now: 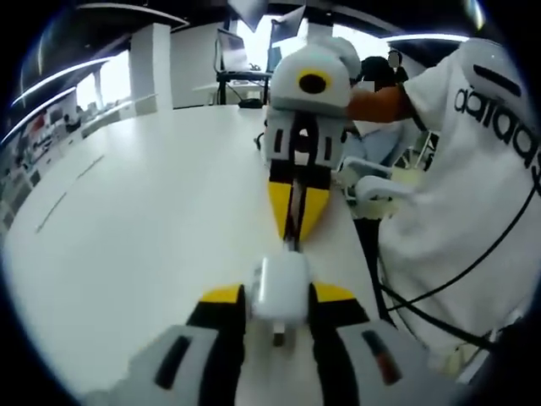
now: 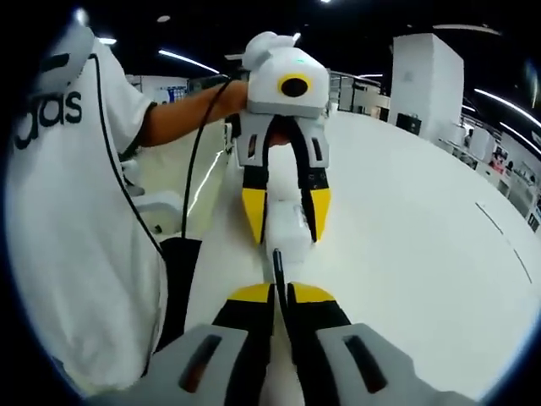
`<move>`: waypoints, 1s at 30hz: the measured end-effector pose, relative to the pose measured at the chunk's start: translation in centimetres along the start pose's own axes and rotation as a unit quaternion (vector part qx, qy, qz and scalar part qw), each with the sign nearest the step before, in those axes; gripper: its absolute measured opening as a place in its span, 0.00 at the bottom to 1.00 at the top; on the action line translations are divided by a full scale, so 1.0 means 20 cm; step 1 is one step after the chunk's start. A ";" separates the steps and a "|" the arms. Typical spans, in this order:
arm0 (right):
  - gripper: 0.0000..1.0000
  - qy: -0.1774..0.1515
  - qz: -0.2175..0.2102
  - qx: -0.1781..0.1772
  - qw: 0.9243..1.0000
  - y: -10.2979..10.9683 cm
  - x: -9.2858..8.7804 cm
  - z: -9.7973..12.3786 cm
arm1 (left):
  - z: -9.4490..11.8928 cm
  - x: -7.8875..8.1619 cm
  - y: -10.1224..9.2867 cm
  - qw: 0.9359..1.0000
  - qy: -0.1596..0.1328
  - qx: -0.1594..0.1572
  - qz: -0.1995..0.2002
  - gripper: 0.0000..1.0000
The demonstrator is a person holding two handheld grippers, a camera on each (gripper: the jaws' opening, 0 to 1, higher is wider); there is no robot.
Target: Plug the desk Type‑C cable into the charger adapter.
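Left gripper (image 1: 279, 298) clamps charger adapter (image 1: 280, 292) above white desk (image 1: 152, 220); right gripper (image 2: 280, 296) pinches Type‑C cable (image 2: 277, 269) plug, aimed at the adapter, tips near. Risk: slight misalignment jams plug on port edge, or adapter slips in jaws.

My right hand-held gripper (image 2: 280, 298) pinches the dark cable (image 2: 277, 269) between nearly closed jaws. Facing me over the white bench (image 2: 406, 237), the left hand-held gripper (image 2: 285, 211) clamps the white charger (image 2: 286, 228), its end just beyond the cable's tip.
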State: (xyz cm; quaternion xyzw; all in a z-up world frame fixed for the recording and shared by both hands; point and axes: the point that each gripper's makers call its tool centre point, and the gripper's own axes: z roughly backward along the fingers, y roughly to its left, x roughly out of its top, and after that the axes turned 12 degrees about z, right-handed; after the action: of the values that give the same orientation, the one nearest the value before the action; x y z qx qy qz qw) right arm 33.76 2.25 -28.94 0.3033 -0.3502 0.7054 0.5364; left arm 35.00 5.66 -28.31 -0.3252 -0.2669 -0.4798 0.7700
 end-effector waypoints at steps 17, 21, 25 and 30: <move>0.03 -0.033 -0.031 0.025 0.999 0.00 0.02 -0.05 | 0.01 0.00 -0.03 0.999 -0.023 -0.022 0.005 0.25; 0.02 -0.021 -0.049 0.027 0.998 -0.01 0.03 -0.06 | 0.01 0.00 -0.02 0.999 -0.026 -0.020 0.016 0.25; 0.02 -0.013 -0.065 0.026 0.997 -0.01 0.02 -0.05 | 0.01 0.00 -0.03 0.999 -0.029 -0.016 0.030 0.25; 0.01 -0.003 -0.069 0.029 0.997 0.00 0.04 -0.05 | 0.02 0.00 -0.01 0.999 -0.030 -0.014 0.035 0.25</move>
State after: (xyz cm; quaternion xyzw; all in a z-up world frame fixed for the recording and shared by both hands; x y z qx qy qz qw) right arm 33.52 3.52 -28.87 0.3442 -0.3101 0.6756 0.5735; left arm 34.68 5.84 -28.06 -0.3597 -0.2713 -0.4464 0.7732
